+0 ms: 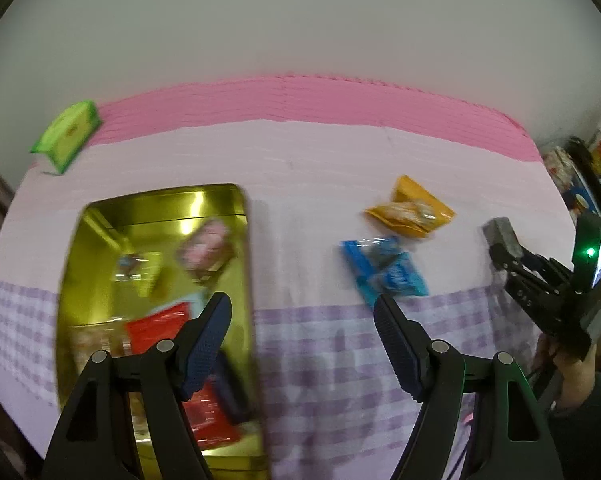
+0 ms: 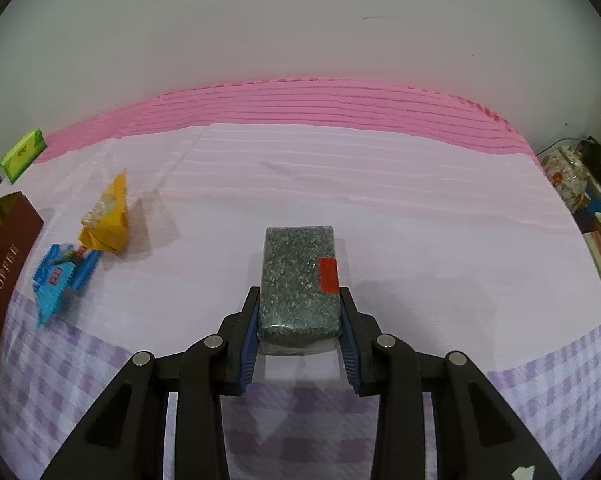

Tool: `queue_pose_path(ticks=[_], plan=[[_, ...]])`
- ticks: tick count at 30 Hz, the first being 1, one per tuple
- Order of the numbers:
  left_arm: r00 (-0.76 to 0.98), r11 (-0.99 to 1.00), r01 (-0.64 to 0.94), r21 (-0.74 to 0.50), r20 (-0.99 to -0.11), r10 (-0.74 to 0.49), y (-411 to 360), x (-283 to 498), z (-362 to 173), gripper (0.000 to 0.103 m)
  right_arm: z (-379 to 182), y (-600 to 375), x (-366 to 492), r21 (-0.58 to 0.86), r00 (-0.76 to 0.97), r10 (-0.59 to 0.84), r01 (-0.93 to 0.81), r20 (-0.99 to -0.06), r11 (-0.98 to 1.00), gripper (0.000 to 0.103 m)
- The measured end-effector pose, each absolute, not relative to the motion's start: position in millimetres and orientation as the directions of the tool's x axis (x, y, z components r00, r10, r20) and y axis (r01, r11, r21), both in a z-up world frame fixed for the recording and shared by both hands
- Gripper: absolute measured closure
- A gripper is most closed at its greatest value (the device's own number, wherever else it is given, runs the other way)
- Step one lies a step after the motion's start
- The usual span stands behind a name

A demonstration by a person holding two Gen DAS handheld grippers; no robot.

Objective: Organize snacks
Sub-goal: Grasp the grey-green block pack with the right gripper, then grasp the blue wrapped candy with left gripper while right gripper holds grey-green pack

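My left gripper is open and empty, hovering over the right edge of an open gold tin that holds several snack packets, among them a red one and a pink one. A blue packet and an orange packet lie on the cloth to its right. My right gripper is shut on a dark speckled snack bar with a red label. It also shows in the left wrist view. The blue packet and orange packet lie to its left.
A green packet sits at the table's far left corner, also in the right wrist view. The tin's brown side stands at the left. A pink and purple-checked cloth covers the table. Cluttered items lie off the right edge.
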State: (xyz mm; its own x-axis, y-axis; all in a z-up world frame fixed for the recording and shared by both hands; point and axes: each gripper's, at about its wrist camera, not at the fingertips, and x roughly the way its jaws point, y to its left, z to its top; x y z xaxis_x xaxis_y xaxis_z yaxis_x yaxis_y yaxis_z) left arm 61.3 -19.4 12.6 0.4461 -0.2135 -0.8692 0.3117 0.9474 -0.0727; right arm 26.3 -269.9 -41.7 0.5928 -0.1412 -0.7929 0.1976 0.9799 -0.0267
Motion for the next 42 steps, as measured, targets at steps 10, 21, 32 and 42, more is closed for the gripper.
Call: queue_pose_path(ticks=[10, 21, 32, 42], plan=[[0.402, 0.930, 0.345, -0.125, -0.876, -0.267, -66, 69, -14, 0.029, -44, -274, 25, -0.013, 0.595, -0.132, 0.199, -0.793, 0.980, 0.069], [0.403, 0.931, 0.356, -0.079, -0.886, -0.229, -102, 91, -43, 0.032, -45, -278, 24, 0.000, 0.598, -0.119, 0.195, -0.793, 0.981, 0.067], [0.374, 0.929, 0.365, -0.067, -0.903, -0.212, -94, 85, -59, 0.062, -46, -279, 24, 0.000, 0.598, -0.118, 0.195, -0.793, 0.981, 0.066], [0.355, 0.922, 0.375, -0.096, -0.904, -0.239, -73, 71, -58, 0.073, -46, -279, 24, 0.001, 0.598, -0.118, 0.195, -0.793, 0.981, 0.066]])
